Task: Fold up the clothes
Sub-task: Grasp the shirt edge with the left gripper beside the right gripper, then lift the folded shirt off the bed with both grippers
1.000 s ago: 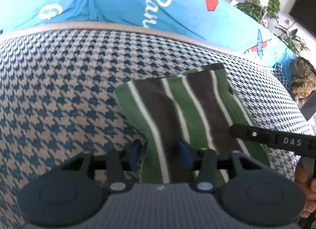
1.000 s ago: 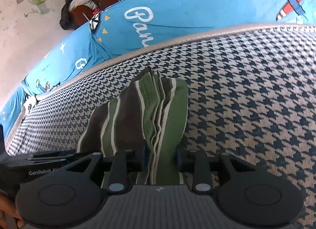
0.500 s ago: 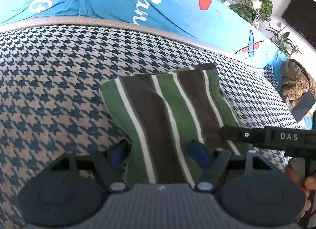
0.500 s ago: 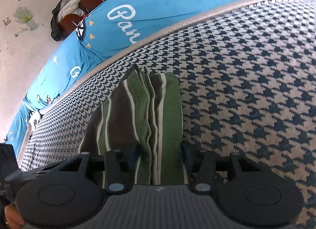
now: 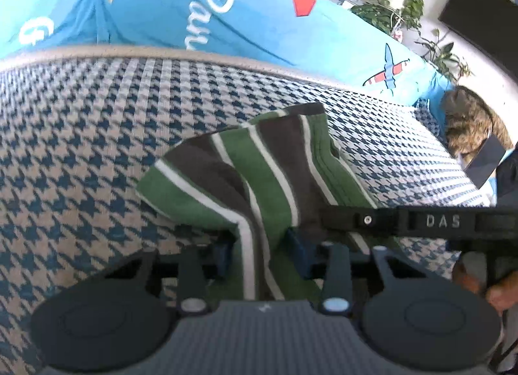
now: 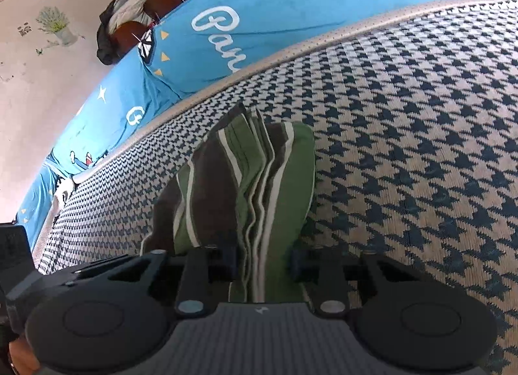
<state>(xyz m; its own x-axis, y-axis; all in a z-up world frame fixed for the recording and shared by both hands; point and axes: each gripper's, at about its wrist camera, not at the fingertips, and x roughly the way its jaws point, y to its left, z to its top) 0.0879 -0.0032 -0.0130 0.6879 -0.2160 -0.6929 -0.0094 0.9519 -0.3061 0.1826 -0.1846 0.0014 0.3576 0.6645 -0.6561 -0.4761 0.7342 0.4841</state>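
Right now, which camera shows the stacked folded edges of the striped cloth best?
The right wrist view: the striped cloth is seen edge-on there, its layers fanned out between the right gripper fingers. The left wrist view shows only the broad striped top face in the left gripper.

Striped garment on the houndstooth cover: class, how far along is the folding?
Done: the striped garment is already a compact bundle with several stacked layers at its edge. In hand: the left gripper and right gripper each clamp its near edge. Left: setting it flat on the houndstooth cover and releasing.
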